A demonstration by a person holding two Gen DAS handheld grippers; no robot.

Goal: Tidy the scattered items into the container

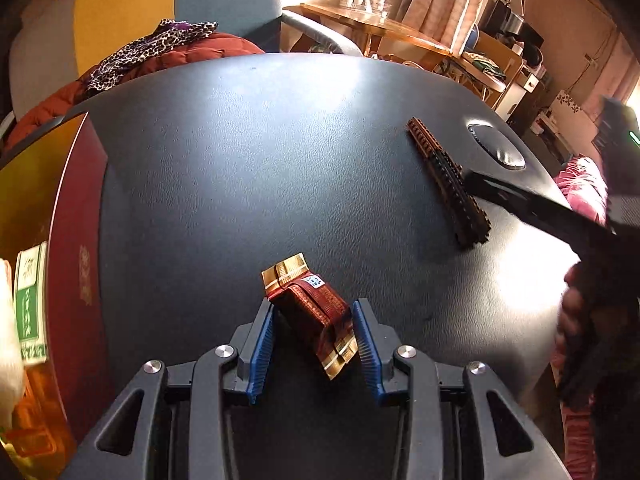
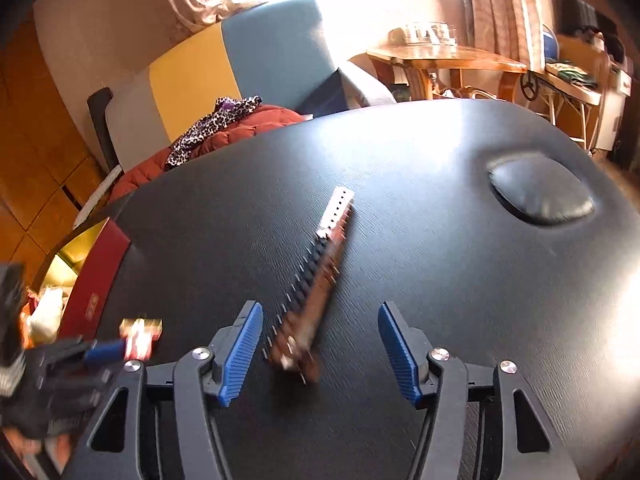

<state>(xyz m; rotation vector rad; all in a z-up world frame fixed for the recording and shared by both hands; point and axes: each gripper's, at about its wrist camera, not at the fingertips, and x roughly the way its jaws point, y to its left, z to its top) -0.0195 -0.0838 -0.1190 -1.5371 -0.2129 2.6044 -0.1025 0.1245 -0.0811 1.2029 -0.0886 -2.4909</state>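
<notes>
While lying on the black textured table, red-and-gold foil snack packet between the spread blue pads of the left tool, not clearly clamped; long brown serrated-edge packet between the wide-apart right tool fingers, untouched

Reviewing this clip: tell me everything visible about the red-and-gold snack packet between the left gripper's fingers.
The red-and-gold foil snack packet is a small, crinkled pouch: dark red body with fine print, gold crimped ends, and a small blue-and-white label near its far end. It lies at an angle on the black textured table, between the blue ribbed pads of the left gripper. The pads flank it closely; whether they press it cannot be told.
</notes>
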